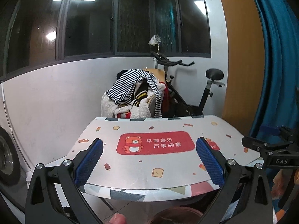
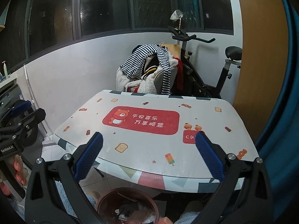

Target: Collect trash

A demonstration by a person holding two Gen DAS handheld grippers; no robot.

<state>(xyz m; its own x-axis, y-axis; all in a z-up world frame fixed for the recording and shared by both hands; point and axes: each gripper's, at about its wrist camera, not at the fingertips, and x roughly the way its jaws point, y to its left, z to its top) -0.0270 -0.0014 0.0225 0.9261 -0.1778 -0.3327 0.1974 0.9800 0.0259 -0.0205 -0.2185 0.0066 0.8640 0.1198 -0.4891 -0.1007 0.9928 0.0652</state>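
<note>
A small table (image 1: 130, 160) (image 2: 142, 149) with a cartoon cloth and a red bear panel stands in front of both grippers; I see no loose trash on it. Below its front edge sits a brown round bin (image 2: 104, 197) (image 1: 175, 214) holding crumpled scraps (image 2: 129, 211). My left gripper (image 1: 149, 155) is open, blue pads wide apart over the table's near edge, nothing between them. My right gripper (image 2: 149, 153) is open too, also empty, above the bin and the table front. Each gripper shows at the edge of the other's view: the right one (image 1: 271, 149), the left one (image 2: 18, 125).
Behind the table a chair piled with clothes (image 1: 134, 93) (image 2: 149, 71) stands next to an exercise bike (image 1: 196, 85) (image 2: 211, 65). White wall and dark windows lie behind, a blue curtain (image 1: 276, 74) and wooden panel to the right. A washing machine drum (image 1: 5, 160) is at far left.
</note>
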